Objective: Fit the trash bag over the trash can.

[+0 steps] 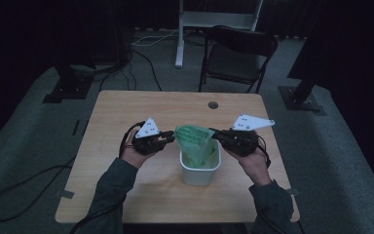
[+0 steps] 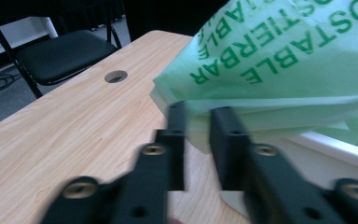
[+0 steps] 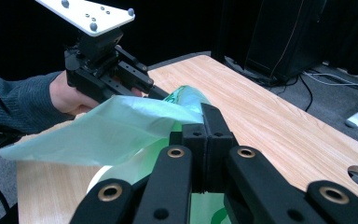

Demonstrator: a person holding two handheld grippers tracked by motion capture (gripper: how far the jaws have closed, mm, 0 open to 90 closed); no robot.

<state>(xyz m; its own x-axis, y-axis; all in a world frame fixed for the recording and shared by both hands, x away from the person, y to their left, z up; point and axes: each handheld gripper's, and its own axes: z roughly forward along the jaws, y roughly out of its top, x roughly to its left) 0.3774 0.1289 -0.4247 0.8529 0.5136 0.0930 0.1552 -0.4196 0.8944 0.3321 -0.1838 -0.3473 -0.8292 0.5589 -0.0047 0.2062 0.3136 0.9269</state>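
Item: green compostable bin liner [image 1: 195, 139], half inside a small white bin [image 1: 200, 170] near the front middle of the table [image 1: 126, 105]. Left tool [image 1: 163, 140] stands slightly open around the liner's edge; right tool [image 1: 217, 134] is clamped on the opposite edge. Step judged: fitting the liner; next, spread its mouth over the bin rim.
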